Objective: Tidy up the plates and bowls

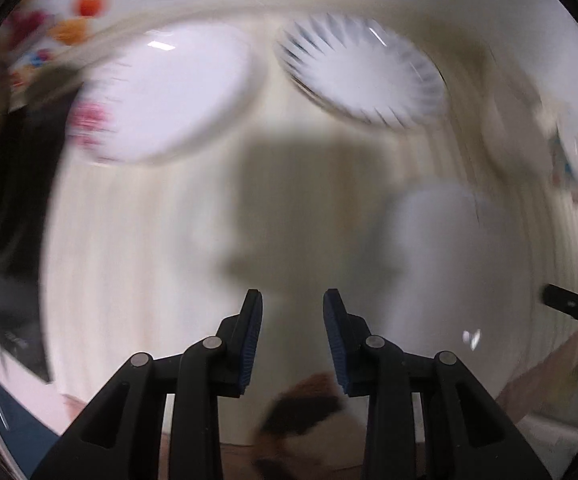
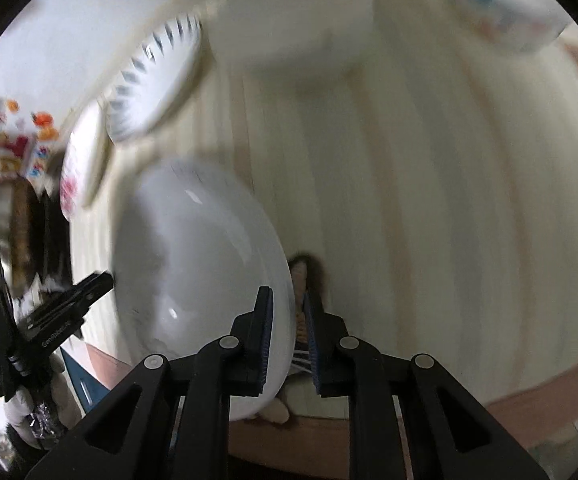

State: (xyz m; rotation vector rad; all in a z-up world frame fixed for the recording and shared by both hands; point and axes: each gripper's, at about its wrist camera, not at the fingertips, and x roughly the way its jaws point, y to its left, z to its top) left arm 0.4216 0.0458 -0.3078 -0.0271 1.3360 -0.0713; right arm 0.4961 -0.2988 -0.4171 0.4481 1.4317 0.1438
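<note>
Left wrist view: left gripper (image 1: 292,334) hangs with jaws apart and empty above the pale table (image 1: 137,248); a flower-edged plate (image 1: 165,92) and a striped plate (image 1: 363,70) lie side by side at the far edge, well ahead. A blurred white shape to the right cannot be identified. Right wrist view: right gripper (image 2: 289,340) is clamped on the rim of a white bowl (image 2: 197,280), held on edge clear of the table. Risk, as judged: a rim-only grip on glazed ware may slip under fast motion, as the blur suggests. The left gripper's finger (image 2: 85,288) sits just beside the bowl, a collision hazard.
</note>
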